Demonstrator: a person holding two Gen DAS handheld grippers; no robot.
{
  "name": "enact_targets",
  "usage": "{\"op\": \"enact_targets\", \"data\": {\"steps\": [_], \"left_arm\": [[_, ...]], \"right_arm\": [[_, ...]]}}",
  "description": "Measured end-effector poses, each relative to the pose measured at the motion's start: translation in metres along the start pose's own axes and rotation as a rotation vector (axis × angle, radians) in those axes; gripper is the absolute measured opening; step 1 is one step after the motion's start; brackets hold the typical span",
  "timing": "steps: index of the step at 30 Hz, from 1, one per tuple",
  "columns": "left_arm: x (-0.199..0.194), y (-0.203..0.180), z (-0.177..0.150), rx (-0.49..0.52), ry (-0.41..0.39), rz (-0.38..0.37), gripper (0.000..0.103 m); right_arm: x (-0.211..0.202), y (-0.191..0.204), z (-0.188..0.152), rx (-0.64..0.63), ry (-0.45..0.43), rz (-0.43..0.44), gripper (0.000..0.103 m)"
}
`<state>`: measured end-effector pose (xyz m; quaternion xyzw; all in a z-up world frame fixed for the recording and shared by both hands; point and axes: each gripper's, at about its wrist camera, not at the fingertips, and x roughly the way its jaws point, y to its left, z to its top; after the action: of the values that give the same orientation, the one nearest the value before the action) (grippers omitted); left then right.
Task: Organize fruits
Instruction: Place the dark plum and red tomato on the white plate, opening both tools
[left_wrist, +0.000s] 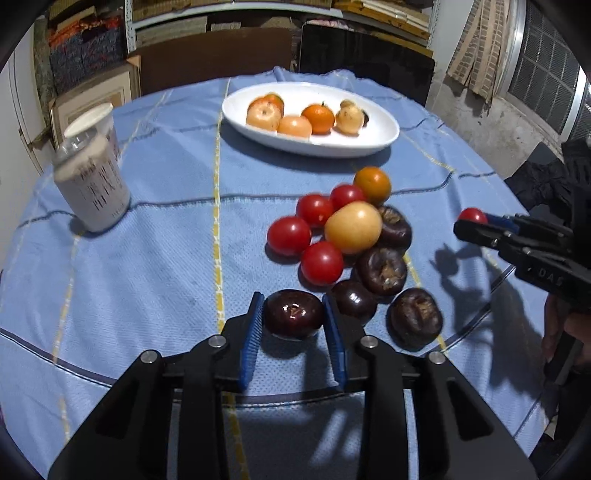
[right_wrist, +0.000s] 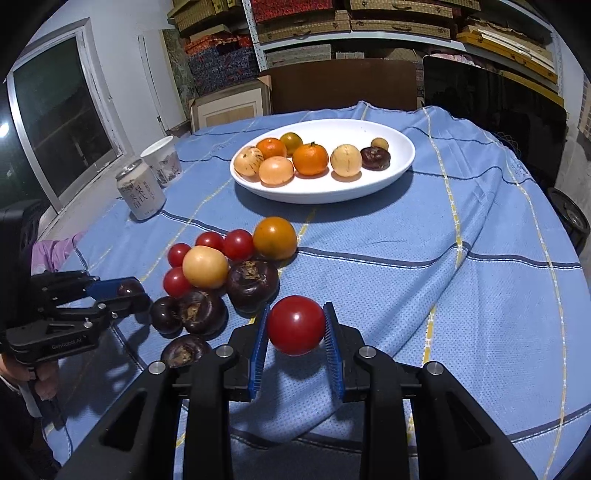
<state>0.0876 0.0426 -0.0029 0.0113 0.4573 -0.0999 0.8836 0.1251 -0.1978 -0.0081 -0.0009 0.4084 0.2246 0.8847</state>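
While both tools grip fruit: left tool (left_wrist: 293, 314) clenched on dark fruit (left_wrist: 293, 313) at pile's near edge; right tool (right_wrist: 295, 326) clenched on red tomato (right_wrist: 295, 325), lifted clear. White plate (right_wrist: 400, 162) straight ahead beyond pile, right side nearer; open blue-clothed worktop (right_wrist: 461, 295) rightward.
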Motion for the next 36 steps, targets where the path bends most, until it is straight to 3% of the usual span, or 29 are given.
{"op": "enact_targets", "data": {"steps": [6, 12, 21, 26, 33, 34, 35, 36], "left_arm": [[-0.024, 0.002, 0.027, -0.024, -0.057, -0.050, 0.031], [-0.021, -0.010, 0.081, 0.011, -0.111, -0.056, 0.031], [0.043, -0.033, 0.158, -0.008, -0.088, -0.076, 0.031], [0.085, -0.040, 0.177, -0.009, -0.045, -0.059, 0.031], [0.114, -0.035, 0.181, -0.008, -0.007, -0.054, 0.032], [0.117, -0.036, 0.182, -0.003, -0.001, -0.052, 0.033], [0.119, -0.037, 0.183, 0.003, 0.001, -0.053, 0.051], [0.118, -0.038, 0.183, 0.006, -0.007, -0.050, 0.060]], "right_arm": [[-0.022, 0.000, 0.010, -0.015, -0.050, 0.010, 0.029], [-0.028, -0.013, 0.046, -0.002, -0.101, 0.011, 0.029], [0.014, -0.035, 0.104, 0.036, -0.114, 0.011, 0.029], [0.048, -0.055, 0.118, 0.074, -0.085, -0.008, 0.029], [0.088, -0.075, 0.128, 0.078, -0.047, -0.001, 0.031], [0.092, -0.076, 0.128, 0.078, -0.041, -0.002, 0.031], [0.095, -0.078, 0.129, 0.086, -0.036, 0.000, 0.042], [0.097, -0.078, 0.129, 0.095, -0.035, 0.004, 0.051]]}}
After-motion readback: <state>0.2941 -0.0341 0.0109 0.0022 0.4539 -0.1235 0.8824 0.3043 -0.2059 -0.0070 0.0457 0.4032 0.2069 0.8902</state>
